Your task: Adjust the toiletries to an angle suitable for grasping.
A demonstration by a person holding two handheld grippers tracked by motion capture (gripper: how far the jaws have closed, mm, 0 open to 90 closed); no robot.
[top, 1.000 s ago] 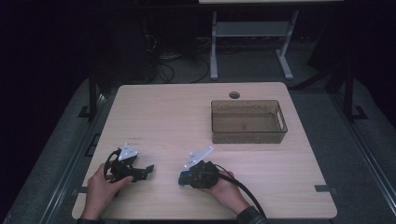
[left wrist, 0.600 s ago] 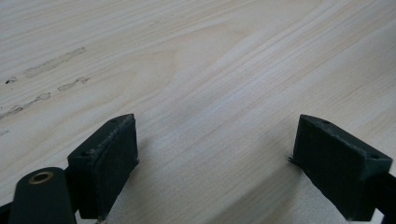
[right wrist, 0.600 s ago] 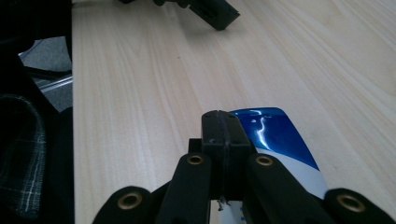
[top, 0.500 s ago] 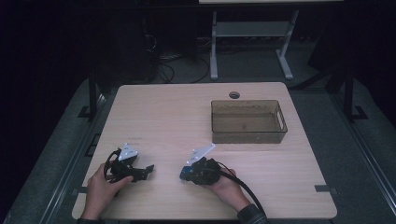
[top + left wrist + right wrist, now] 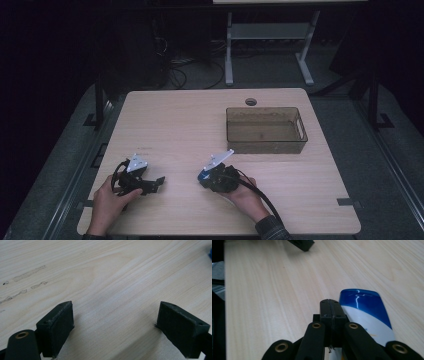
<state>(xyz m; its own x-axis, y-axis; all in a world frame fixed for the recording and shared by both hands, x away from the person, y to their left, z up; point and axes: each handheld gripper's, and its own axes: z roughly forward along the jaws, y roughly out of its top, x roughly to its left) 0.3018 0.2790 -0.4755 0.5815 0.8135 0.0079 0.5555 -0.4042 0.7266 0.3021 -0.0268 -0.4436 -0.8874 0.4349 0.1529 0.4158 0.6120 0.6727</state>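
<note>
While lying flat, bottle [image 5: 367, 315] | long axis beside right claw [image 5: 331, 305]

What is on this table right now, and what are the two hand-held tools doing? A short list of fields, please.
Table: pale wood tabletop
Bin: clear brownish tub, far right, looks empty
Bottle: blue and white bottle, lying flat beside the right tool's fingers, not gripped
Left gripper: fingers wide apart, nothing between them, low over bare wood
Right gripper: fingers pressed together, holding nothing
</note>
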